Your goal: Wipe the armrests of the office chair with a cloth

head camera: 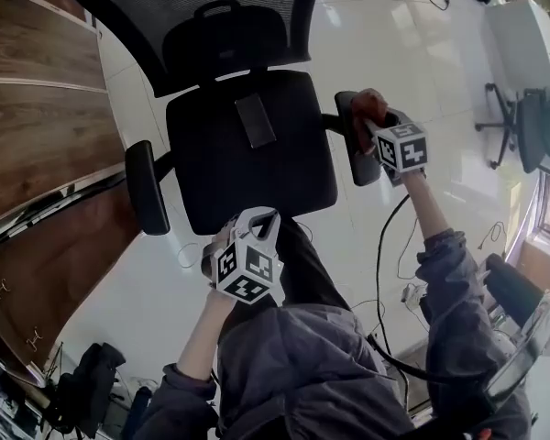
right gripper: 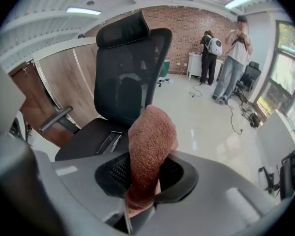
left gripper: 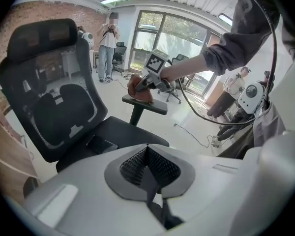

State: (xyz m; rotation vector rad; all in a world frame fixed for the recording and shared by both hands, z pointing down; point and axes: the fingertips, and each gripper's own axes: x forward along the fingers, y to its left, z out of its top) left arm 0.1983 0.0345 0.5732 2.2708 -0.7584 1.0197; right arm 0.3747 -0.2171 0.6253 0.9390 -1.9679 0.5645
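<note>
Where wood panelling (head camera: 37, 108) fills the left of the head view, the office chair (head camera: 247, 145) stands just beside it on a pale glossy floor (head camera: 412, 53), seen from above with its mesh back at the top. Its left armrest (head camera: 148, 187) is bare, well apart from both grippers. On the seat lies a flat dark device (head camera: 255, 120).

Below the seat's front edge hangs the left gripper (head camera: 257, 223). Its own view shows the jaws pressed together with nothing between them, aimed at the seat and the far armrest.

Further right, the right armrest (head camera: 359, 149) carries the reddish-brown cloth (head camera: 368, 108) at its rear end. The right gripper (head camera: 374, 128) holds it there, and in the left gripper view the cloth (left gripper: 139, 89) sits on top of the pad (left gripper: 146, 104), touching it. In the right gripper view the jaws are clamped on the cloth's (right gripper: 150, 146) lower part, and the rest stands up from between them as a rounded fold, hiding the pad beneath.

At the far right, other office chairs (head camera: 532, 126) stand well apart.
</note>
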